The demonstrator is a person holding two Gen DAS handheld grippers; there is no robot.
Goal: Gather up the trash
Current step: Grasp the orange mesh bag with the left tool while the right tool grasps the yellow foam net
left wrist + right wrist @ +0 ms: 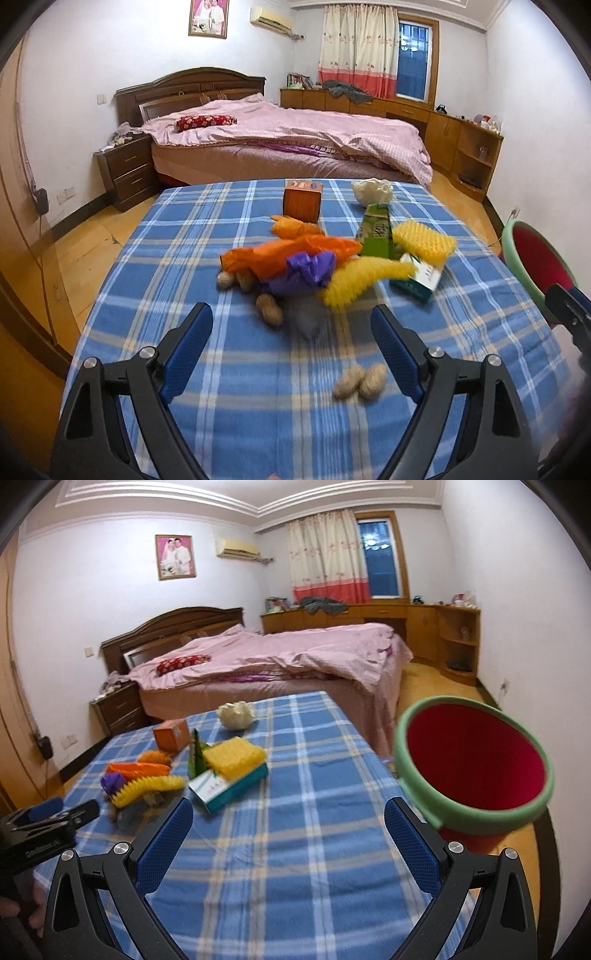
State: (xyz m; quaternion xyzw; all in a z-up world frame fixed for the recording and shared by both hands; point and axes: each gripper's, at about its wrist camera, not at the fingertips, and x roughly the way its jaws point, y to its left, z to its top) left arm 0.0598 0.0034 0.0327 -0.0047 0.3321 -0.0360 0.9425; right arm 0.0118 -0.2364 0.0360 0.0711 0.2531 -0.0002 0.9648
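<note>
Trash lies in a heap on the blue plaid table (258, 387): orange plastic bag (291, 251), purple bag (306, 269), yellow foam nets (364, 282) (424, 240), a white-green carton (419, 280), a green box (376, 230), an orange box (301, 201), crumpled white paper (371, 190) and peanuts (269, 310) (360, 382). My left gripper (291, 328) is open and empty, just short of the heap. My right gripper (288, 819) is open and empty over the table (295, 849). A red bin with a green rim (472, 764) stands off the table's right edge, beside my right finger (410, 838).
A bed with a pink quilt (288, 129) stands behind the table, with a nightstand (125, 170) to its left and wooden cabinets (461, 144) along the right wall. The left gripper (44, 827) shows at the left of the right wrist view.
</note>
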